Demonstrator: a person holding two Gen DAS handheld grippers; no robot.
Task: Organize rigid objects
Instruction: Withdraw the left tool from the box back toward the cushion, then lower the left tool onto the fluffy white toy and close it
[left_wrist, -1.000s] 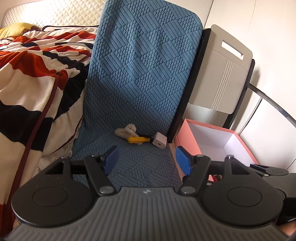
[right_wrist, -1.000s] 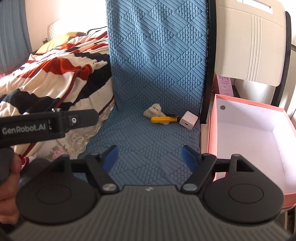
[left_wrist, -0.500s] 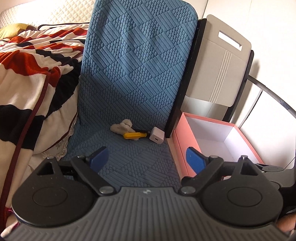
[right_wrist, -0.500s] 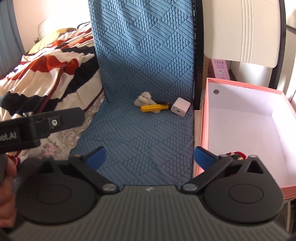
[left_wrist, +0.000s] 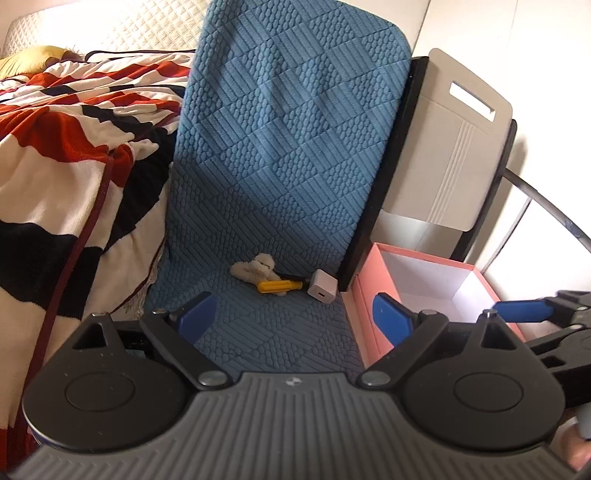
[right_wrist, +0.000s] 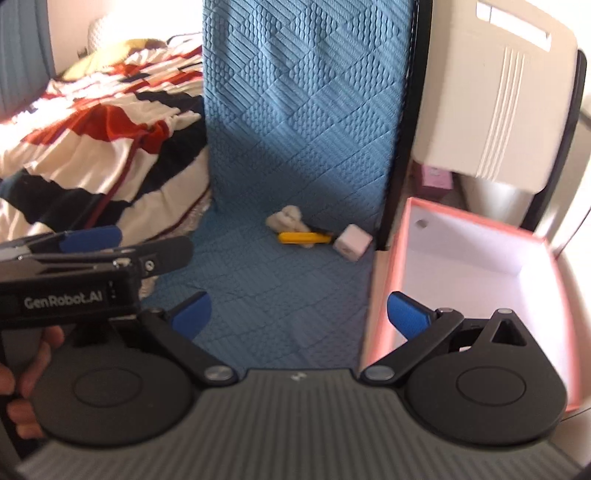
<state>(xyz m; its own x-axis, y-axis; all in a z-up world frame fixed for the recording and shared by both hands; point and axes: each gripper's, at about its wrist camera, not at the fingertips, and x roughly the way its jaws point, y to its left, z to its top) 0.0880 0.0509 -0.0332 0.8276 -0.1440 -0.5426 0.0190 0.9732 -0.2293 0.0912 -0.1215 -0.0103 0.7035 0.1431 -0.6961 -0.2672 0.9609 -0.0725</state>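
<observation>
On the blue quilted chair seat (left_wrist: 258, 332) lie a small white plush toy (left_wrist: 255, 267), a yellow-handled tool (left_wrist: 279, 286) and a white charger cube (left_wrist: 322, 287), close together at the back. They also show in the right wrist view: plush (right_wrist: 286, 218), tool (right_wrist: 301, 238), cube (right_wrist: 352, 243). A pink box (left_wrist: 364, 314) with a white inside stands right of the chair, also in the right wrist view (right_wrist: 384, 280). My left gripper (left_wrist: 293, 319) is open and empty over the seat's front. My right gripper (right_wrist: 299, 315) is open and empty, straddling the seat edge and box wall.
A red, white and black striped blanket (left_wrist: 66, 155) covers the bed at left. A beige folded panel (left_wrist: 450, 155) leans behind the box. The left gripper's body (right_wrist: 74, 266) shows at the left of the right wrist view; a right gripper finger (left_wrist: 524, 312) shows in the left.
Both grippers have opened wider over the last second. Both have shifted sideways and a little closer to the seat. The objects on the seat have not moved.
</observation>
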